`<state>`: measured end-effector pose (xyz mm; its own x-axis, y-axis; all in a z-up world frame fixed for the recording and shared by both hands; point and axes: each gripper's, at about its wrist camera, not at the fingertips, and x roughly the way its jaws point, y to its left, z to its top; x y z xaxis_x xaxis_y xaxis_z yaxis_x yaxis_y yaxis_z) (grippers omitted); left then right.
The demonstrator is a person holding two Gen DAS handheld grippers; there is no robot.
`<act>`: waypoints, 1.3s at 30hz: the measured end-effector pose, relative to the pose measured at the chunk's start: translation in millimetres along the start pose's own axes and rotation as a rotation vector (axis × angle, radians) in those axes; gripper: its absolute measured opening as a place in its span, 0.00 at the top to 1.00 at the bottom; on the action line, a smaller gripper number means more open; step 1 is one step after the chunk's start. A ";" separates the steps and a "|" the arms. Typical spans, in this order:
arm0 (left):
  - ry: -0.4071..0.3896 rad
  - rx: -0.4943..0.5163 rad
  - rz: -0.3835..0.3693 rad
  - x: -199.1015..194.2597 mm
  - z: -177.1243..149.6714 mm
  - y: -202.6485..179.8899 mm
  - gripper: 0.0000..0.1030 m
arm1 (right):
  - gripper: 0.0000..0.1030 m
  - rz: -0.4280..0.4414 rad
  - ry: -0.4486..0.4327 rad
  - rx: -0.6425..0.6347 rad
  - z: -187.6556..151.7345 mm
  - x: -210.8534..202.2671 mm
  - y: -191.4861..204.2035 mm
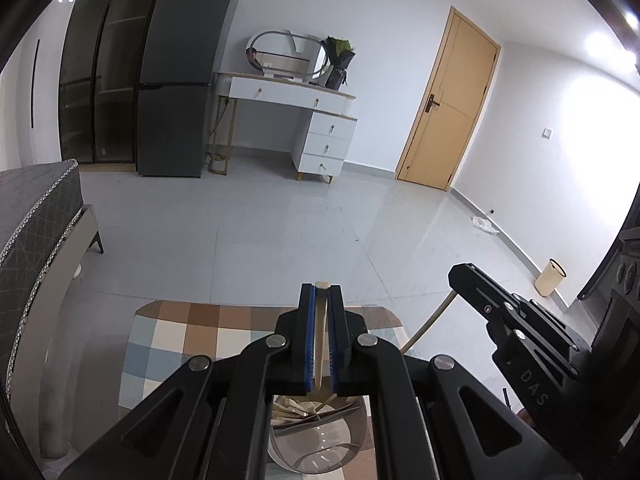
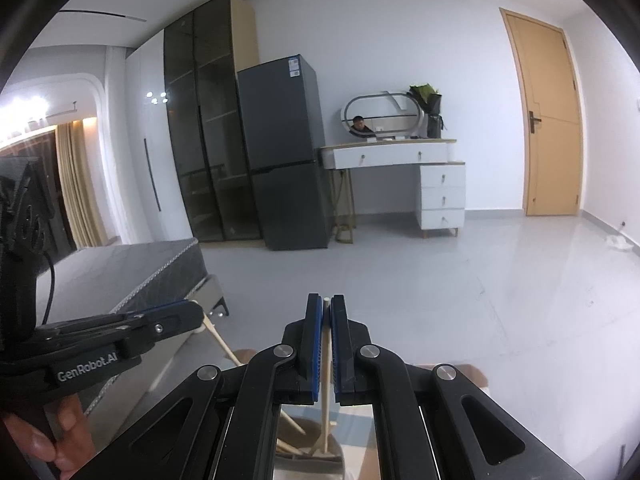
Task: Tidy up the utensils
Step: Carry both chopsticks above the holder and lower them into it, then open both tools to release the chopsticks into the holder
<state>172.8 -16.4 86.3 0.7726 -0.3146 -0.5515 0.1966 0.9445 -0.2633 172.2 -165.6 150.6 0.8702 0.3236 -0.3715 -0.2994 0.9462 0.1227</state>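
Note:
In the left wrist view my left gripper [image 1: 321, 292] is shut on the flat beige handle of a wooden utensil [image 1: 320, 344], which runs down between the blue pads. Its lower end reaches into a smoky clear holder cup [image 1: 320, 452] with several wooden utensils inside. To the right, my right gripper [image 1: 464, 278] grips a round beige stick [image 1: 430, 326] slanting down toward the cup. In the right wrist view my right gripper [image 2: 327, 302] is shut on that thin stick [image 2: 326, 380] above the cup [image 2: 328, 460]. My left gripper [image 2: 192, 314] holds its utensil [image 2: 222, 342] at the left.
The cup stands on a table with a checkered cloth [image 1: 180, 344]. A person's hand [image 2: 44, 440] shows at lower left. A grey bed [image 1: 36, 216] lies to the left. A fridge [image 1: 180, 80], a white dressing table [image 1: 304, 120], a door [image 1: 452, 100] and a beige bin [image 1: 551, 276] stand farther off.

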 end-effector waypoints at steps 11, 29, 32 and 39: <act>0.105 -0.005 0.009 18.3 -14.9 2.3 0.99 | 0.96 0.031 0.008 -0.006 -17.6 10.2 -9.9; 0.173 -0.062 0.087 -10.8 -11.4 -4.5 0.55 | 0.59 0.046 0.092 0.123 -42.8 -6.4 -38.0; 0.152 -0.045 0.109 -25.3 -10.4 -10.4 0.49 | 0.51 0.043 0.071 0.120 -37.1 -24.0 -35.0; 0.085 -0.010 0.118 -72.8 -18.4 -19.6 0.41 | 0.29 0.080 -0.014 0.111 -23.0 -74.6 -21.8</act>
<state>101.7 -13.8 117.1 0.7359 -0.2089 -0.6441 0.1013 0.9745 -0.2004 104.8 -210.5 154.5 0.8508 0.3974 -0.3439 -0.3237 0.9118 0.2528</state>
